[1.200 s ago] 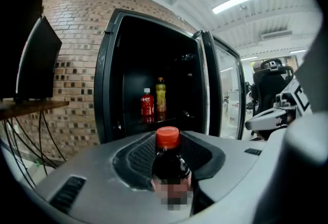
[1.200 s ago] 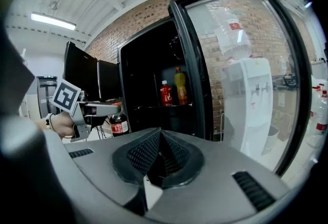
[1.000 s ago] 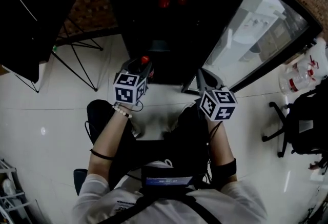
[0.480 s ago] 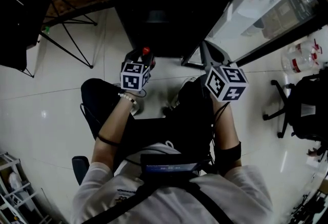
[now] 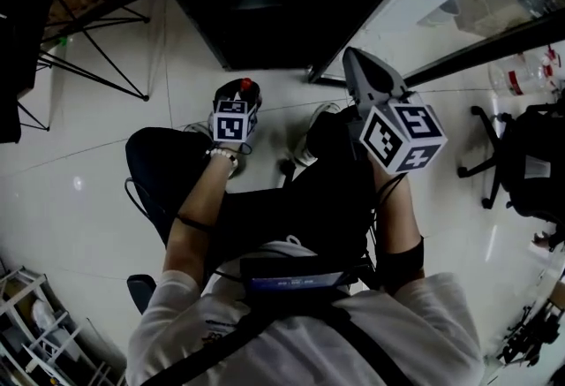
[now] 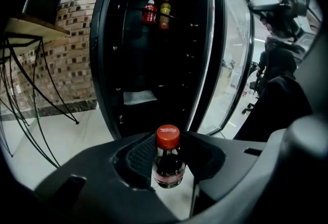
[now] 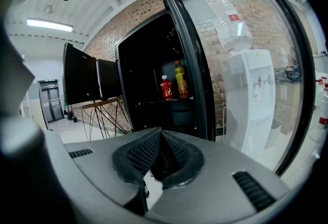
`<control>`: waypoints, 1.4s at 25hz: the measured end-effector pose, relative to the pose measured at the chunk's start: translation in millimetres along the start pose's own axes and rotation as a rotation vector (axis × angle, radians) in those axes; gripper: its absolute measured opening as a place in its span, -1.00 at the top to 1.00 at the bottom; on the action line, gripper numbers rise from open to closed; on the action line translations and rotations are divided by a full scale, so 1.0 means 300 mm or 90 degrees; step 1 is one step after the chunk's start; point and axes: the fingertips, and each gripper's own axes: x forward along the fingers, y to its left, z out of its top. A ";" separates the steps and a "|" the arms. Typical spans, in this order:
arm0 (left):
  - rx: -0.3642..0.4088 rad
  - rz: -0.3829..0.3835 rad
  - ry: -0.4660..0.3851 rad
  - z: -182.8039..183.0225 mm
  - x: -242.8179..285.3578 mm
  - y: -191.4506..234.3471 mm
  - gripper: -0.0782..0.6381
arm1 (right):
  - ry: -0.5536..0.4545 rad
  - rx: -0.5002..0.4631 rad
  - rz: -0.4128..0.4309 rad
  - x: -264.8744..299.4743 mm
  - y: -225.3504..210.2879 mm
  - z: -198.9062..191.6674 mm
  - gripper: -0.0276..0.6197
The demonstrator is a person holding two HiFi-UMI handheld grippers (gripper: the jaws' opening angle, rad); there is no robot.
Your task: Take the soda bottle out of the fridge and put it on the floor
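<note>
The soda bottle is gripped in the left gripper. Its jaws are set about half apart and pressed on the bottle's sides below the red cap. The bottle is held upright, clear of the fridge, at about eleven o'clock from the person, above the floor. The right gripper is seen at one o'clock, beside the glass door, with its jaws brought together on nothing. The lowering step is judged to be in hand. Next, the base would need to be set flat on the tiles. The jaws would then be eased apart and drawn back without the bottle being tipped. Two other bottles are seen on a shelf at twelve o'clock.
</note>
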 end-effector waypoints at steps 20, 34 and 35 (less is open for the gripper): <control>0.013 0.027 0.144 -0.400 0.421 0.102 0.39 | 0.067 0.036 0.007 0.059 -0.075 -0.060 0.86; 0.043 0.005 0.234 -0.669 0.603 0.114 0.39 | 0.110 0.044 -0.008 0.063 -0.120 -0.106 0.86; 0.041 0.007 0.233 -0.676 0.612 0.119 0.39 | 0.109 0.040 -0.009 0.065 -0.126 -0.106 0.86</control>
